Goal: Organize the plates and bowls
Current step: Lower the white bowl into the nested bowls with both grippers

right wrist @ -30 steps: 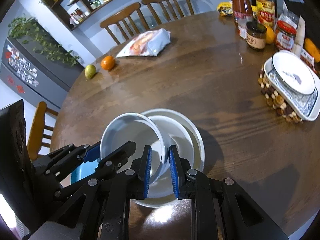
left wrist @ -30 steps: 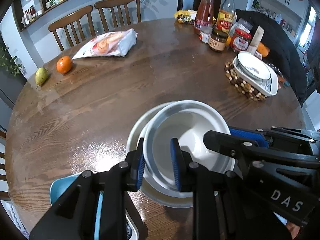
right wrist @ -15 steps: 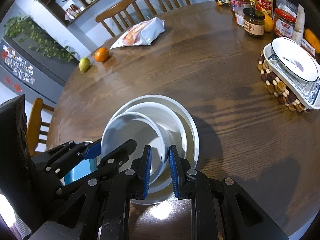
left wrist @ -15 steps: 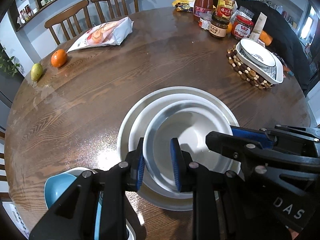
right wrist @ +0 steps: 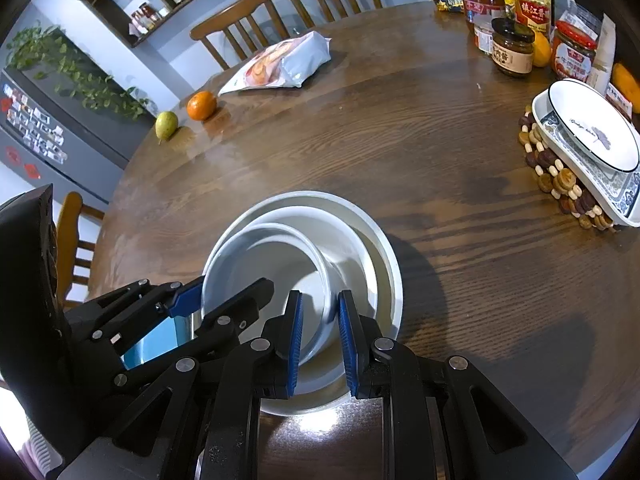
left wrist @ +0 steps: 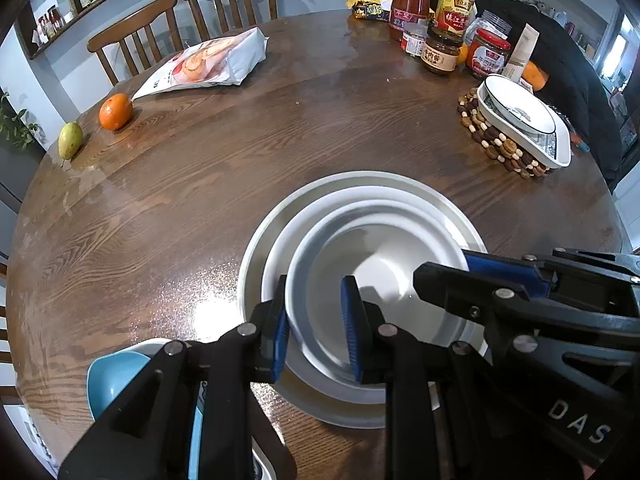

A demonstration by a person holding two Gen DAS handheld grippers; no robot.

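A white bowl [left wrist: 380, 280] [right wrist: 272, 272] hangs over or rests in a stack of two plates on the round wooden table; whether it touches them I cannot tell. The white plate [left wrist: 280, 256] [right wrist: 356, 248] lies on a wider grey-white plate [left wrist: 252, 264] [right wrist: 390, 268]. My left gripper [left wrist: 314, 320] is shut on the bowl's left rim, one pad outside and one inside. It also shows in the right wrist view, left gripper [right wrist: 216, 300]. My right gripper [right wrist: 320, 320] is shut on the bowl's right rim and reaches in from the right, right gripper [left wrist: 472, 280].
A blue bowl [left wrist: 108, 372] [right wrist: 156, 340] sits near the table's front edge under my left gripper. Patterned dishes [left wrist: 520, 120] [right wrist: 592, 140] lie on a beaded trivet at the right. Jars and bottles [left wrist: 440, 40] stand at the back right; a snack bag [left wrist: 208, 64], orange [left wrist: 116, 111] and pear [left wrist: 71, 140] lie back left.
The bowl, held by both grippers throughout, has shifted over the plates from their left side towards their middle. More of both plate rims now shows around it.
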